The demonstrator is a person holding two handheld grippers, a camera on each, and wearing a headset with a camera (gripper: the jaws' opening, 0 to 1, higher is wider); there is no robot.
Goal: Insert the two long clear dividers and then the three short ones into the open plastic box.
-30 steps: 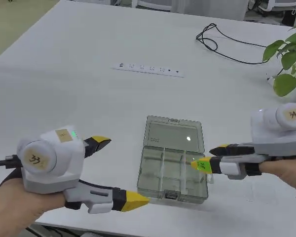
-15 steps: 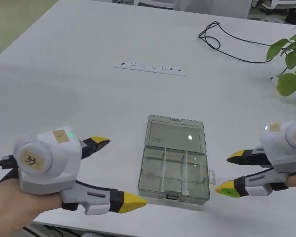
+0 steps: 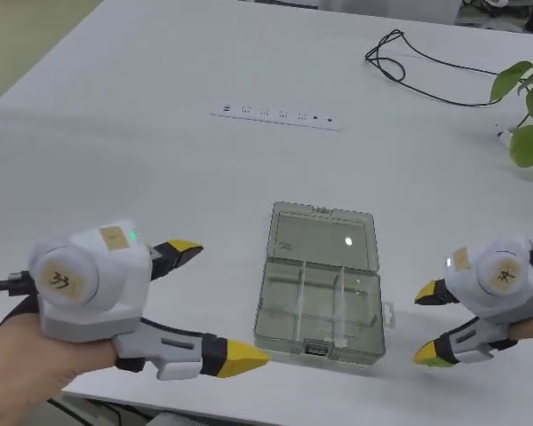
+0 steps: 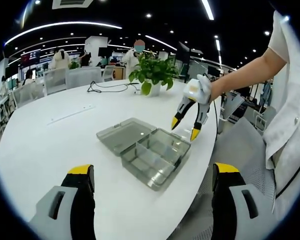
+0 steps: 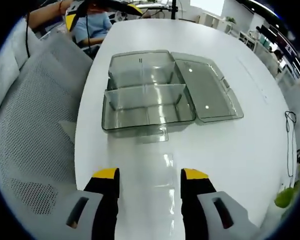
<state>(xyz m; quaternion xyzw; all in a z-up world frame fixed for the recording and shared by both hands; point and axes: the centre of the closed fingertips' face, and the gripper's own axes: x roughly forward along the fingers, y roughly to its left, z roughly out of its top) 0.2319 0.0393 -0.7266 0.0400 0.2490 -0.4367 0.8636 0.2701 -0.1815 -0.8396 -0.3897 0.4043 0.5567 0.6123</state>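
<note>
Flanking plastic box (image 3: 324, 238): left hand-held gripper (image 3: 222, 303), right hand-held gripper (image 3: 424, 324), jaws apart.

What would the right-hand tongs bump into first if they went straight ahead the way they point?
Probably the open plastic box, at its near side wall; bare table lies between, and a downward tilt might touch that first.

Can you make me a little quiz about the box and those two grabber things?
1. What lies on the table beyond the box? A) power strip B) cup C) book
2. True or false: the box is shut.
3. Fill in: the left gripper and right gripper both have their fingers ___.
Key: 1 A; 2 false; 3 open.
</note>
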